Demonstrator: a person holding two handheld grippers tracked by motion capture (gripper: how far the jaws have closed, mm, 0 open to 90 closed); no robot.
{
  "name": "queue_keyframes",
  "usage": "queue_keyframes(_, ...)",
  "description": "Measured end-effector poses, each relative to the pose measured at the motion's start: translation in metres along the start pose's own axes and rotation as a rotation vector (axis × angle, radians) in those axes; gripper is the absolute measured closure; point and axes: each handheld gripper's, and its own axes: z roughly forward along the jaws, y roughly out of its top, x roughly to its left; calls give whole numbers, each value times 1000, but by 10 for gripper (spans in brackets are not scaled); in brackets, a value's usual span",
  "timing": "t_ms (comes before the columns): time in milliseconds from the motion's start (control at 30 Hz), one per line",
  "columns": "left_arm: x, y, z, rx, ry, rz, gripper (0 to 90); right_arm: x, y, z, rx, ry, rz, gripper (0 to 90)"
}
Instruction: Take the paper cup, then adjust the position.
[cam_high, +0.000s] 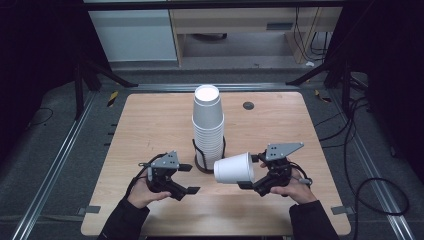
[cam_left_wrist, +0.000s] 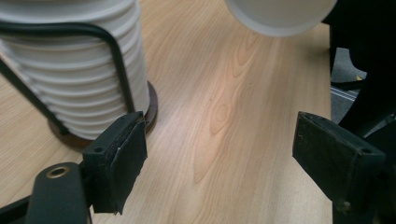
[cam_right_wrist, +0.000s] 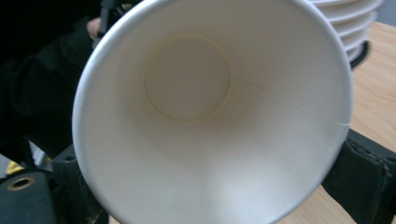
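Right tool (cam_high: 248, 171) clamped on cup (cam_high: 234, 168), cup sideways above counter (cam_high: 150, 120), just right of stack (cam_high: 208, 125) | left tool (cam_high: 188, 178) wide open, empty, near stack's base

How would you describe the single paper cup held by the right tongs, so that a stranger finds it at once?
Start at the wooden table and find the tall stack of white cups in its black wire holder near the middle. Just right of the holder's base, the right tongs grip one white paper cup. Unlike the stacked ones, it lies sideways and alone.
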Motion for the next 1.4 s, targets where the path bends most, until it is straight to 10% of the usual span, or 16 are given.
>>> queue_keyframes(367,5,1,-7,15,4,-6,163,-6,18,-8,82,-42,-48,78)
queue_keyframes(1400,-14,32,12,46,-70,89,134,2,42,31,349,33,-173,81)
